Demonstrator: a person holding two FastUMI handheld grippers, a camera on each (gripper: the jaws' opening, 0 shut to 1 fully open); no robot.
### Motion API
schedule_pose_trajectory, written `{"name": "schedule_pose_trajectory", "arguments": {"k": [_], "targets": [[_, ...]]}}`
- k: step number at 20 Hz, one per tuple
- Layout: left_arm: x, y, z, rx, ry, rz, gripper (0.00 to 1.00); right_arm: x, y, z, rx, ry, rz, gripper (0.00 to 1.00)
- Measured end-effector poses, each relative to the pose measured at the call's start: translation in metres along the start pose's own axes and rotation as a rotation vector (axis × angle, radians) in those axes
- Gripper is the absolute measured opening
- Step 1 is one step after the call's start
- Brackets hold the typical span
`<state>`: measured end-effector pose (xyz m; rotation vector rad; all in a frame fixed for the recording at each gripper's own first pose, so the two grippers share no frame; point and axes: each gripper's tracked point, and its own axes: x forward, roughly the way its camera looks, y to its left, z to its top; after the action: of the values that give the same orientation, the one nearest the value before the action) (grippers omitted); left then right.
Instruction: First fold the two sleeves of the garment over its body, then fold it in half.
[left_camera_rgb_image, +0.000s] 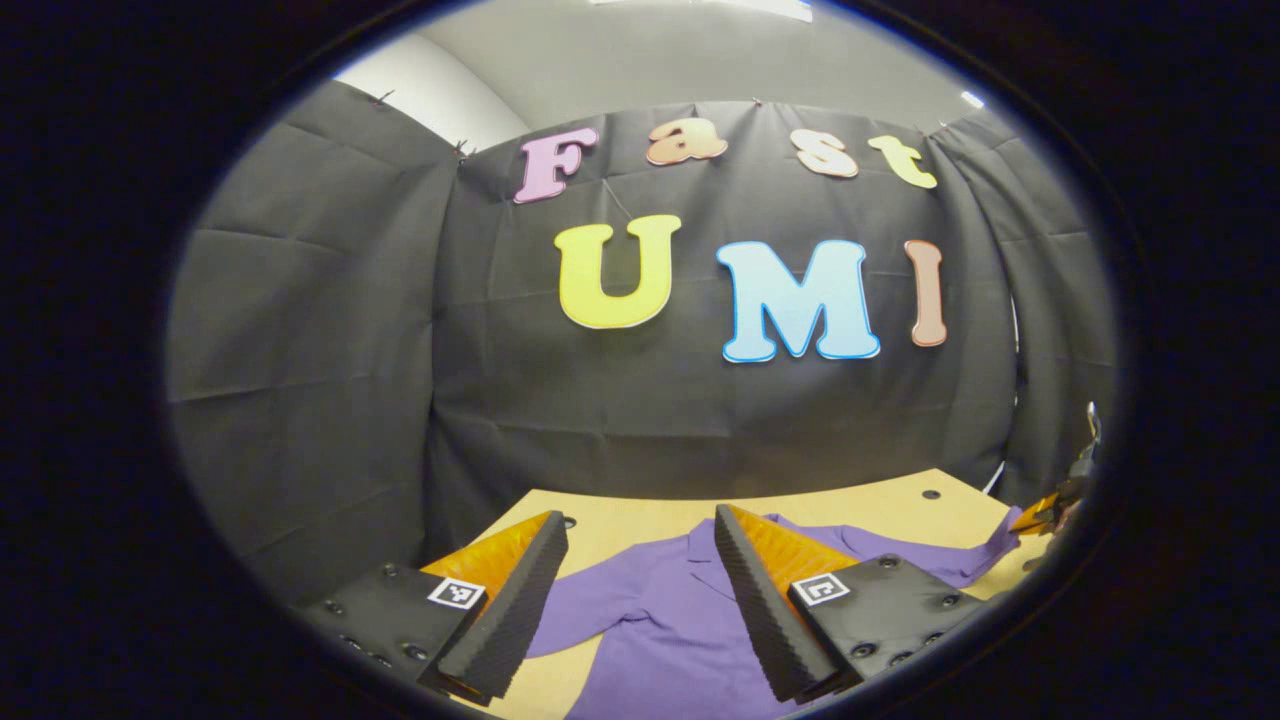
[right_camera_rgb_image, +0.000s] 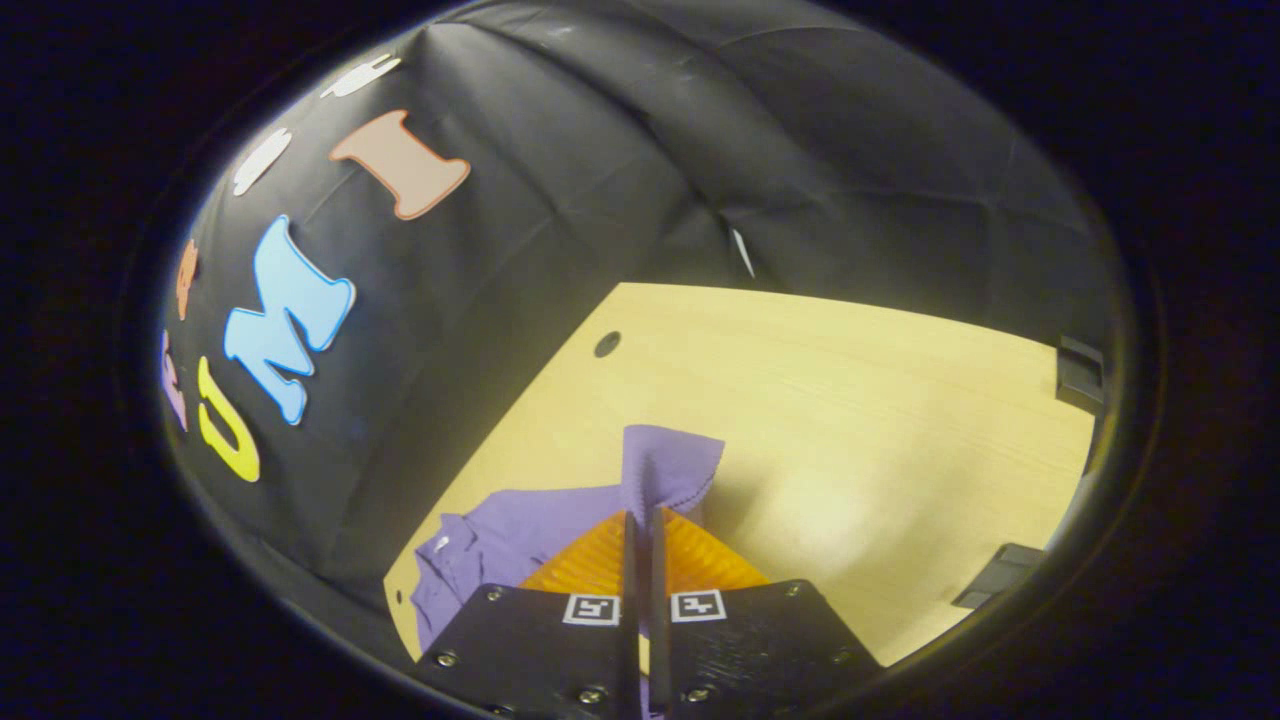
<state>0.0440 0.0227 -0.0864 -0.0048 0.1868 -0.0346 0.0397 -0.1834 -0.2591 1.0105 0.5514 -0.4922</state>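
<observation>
From my left claw (left_camera_rgb_image: 640, 570) I look down over the far half of the worktop (left_camera_rgb_image: 880, 505), and its two fingers stand wide apart, released, holding nothing. The purple garment (left_camera_rgb_image: 660, 620) lies spread flat on the worktop directly below and ahead of that claw: its collar area sits in the gap between the fingers, one sleeve (left_camera_rgb_image: 585, 600) runs out beneath the finger on the left of the view, and the other sleeve stretches away toward the right edge of the view. At that far right edge I can see my right claw (left_camera_rgb_image: 1040, 517) with the sleeve's end drawn up to it. In the right gripper view, the right claw (right_camera_rgb_image: 647, 520) is clenched, its fingers pressed together on the cuff of the sleeve (right_camera_rgb_image: 665, 465), and the cloth stands up in a pinched fold just past the fingertips, lifted off the worktop (right_camera_rgb_image: 850, 400). The rest of the garment (right_camera_rgb_image: 500, 545) trails off to the left of this claw, lying low on the worktop near the black cloth wall (right_camera_rgb_image: 560, 170). To the right of the claw the wood surface is bare.
</observation>
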Motion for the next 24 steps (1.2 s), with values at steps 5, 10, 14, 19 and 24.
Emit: {"name": "schedule_pose_trajectory", "arguments": {"k": [5,10,14,19,24], "targets": [[0.000,0.018,-0.005,-0.011,0.003,0.027,0.94,-0.001,0.071,-0.010,-0.063,0.010,0.109,0.04],[0.001,0.046,-0.016,-0.030,0.019,0.060,0.95,0.004,0.134,-0.036,-0.202,0.023,0.165,0.04],[0.007,0.074,-0.026,-0.024,0.033,0.074,0.94,0.011,0.188,-0.065,-0.310,0.028,0.207,0.04],[0.019,0.115,-0.028,-0.003,0.039,0.068,0.94,0.020,0.254,-0.116,-0.402,0.042,0.270,0.04],[0.030,0.151,-0.032,0.020,0.040,0.069,0.94,0.028,0.317,-0.170,-0.468,0.082,0.349,0.04]]}}
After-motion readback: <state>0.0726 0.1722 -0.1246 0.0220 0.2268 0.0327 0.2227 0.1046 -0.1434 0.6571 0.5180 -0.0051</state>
